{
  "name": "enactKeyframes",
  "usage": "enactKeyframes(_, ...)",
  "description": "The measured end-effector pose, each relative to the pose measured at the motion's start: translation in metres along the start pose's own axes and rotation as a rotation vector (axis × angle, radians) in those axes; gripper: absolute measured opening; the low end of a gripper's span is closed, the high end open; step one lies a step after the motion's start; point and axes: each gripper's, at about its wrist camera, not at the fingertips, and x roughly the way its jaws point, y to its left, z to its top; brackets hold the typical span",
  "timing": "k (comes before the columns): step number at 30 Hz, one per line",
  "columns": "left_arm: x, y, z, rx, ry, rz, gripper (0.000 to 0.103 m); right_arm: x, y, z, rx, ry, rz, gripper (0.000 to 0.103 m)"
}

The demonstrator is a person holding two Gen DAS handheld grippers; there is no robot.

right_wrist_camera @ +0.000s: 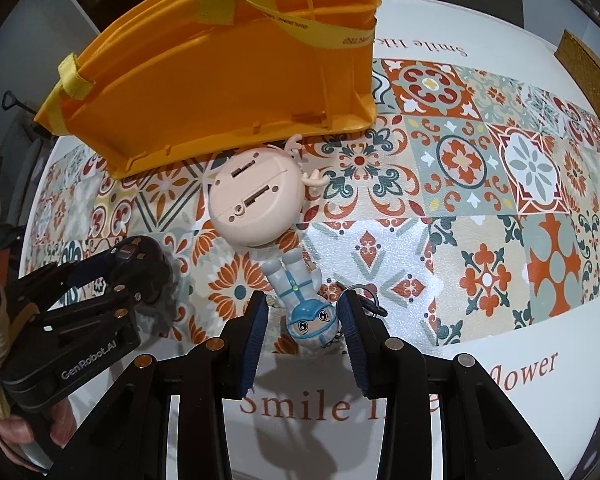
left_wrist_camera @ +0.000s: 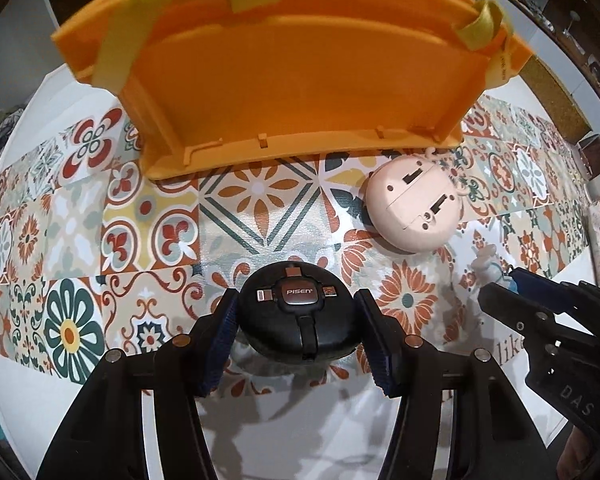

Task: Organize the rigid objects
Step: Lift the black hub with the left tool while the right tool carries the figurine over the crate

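A white table (right_wrist_camera: 500,20) with a patterned tile runner (right_wrist_camera: 480,184) carries everything; its far rim curves close behind the one orange bin (left_wrist_camera: 300,92), and open runner stretches to the bin's right. One pink disc (right_wrist_camera: 256,204) lies just beside the bin's near wall. Two tongs work here. The left gripper (left_wrist_camera: 298,312) is clamped on one black reel (left_wrist_camera: 300,320), lifted over the runner. The right gripper (right_wrist_camera: 302,316) is closed on one small figure (right_wrist_camera: 304,300), whose feet sit just beside the disc.
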Motion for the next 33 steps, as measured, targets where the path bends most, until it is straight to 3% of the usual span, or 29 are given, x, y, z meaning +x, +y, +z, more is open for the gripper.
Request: enactKeyframes(33,-0.101,0.009,0.020,-0.041,-0.230,-0.002,0.057,-0.085,0.032,0.036,-0.063,-0.185,0.070,0.038)
